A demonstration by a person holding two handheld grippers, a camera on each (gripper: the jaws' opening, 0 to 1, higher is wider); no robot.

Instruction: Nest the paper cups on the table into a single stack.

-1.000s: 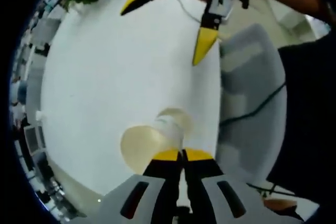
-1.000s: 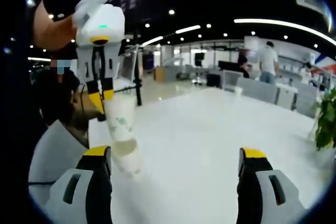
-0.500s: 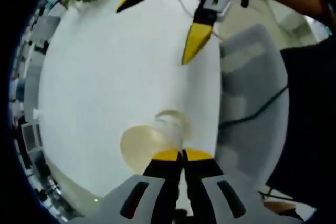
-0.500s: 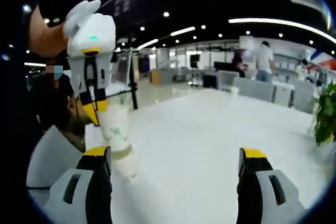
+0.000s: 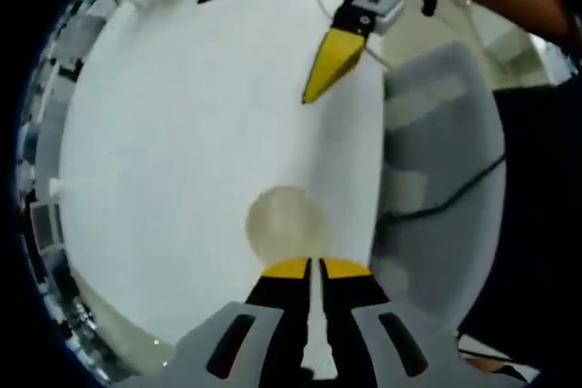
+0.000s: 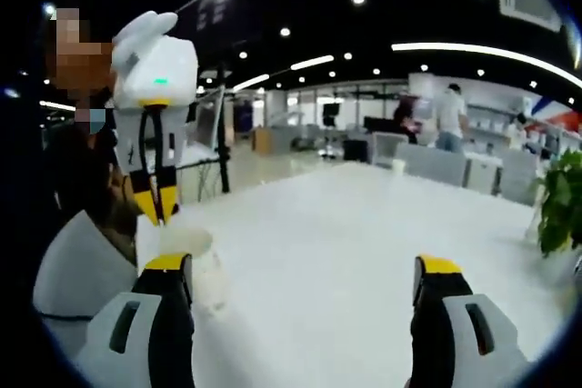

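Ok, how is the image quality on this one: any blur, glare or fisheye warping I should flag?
Left gripper view: the white table is overexposed and nearly featureless, the paper cup is soft against it, and the table edge bows with the fisheye. Right gripper view: dim hall with bright ceiling lights, the left gripper and the cup below it slightly blurred, a potted plant smeared at the rim.

The left gripper (image 5: 309, 270), yellow-tipped with black and grey jaws closed together, sits just above the rim of a pale round paper cup (image 5: 286, 223) seen mouth-on, near the white table's (image 5: 182, 134) edge. Beside that edge stands a grey chair (image 5: 436, 188). The right gripper (image 5: 273, 20), yellow-tipped and spread wide, hangs over the table's far side.
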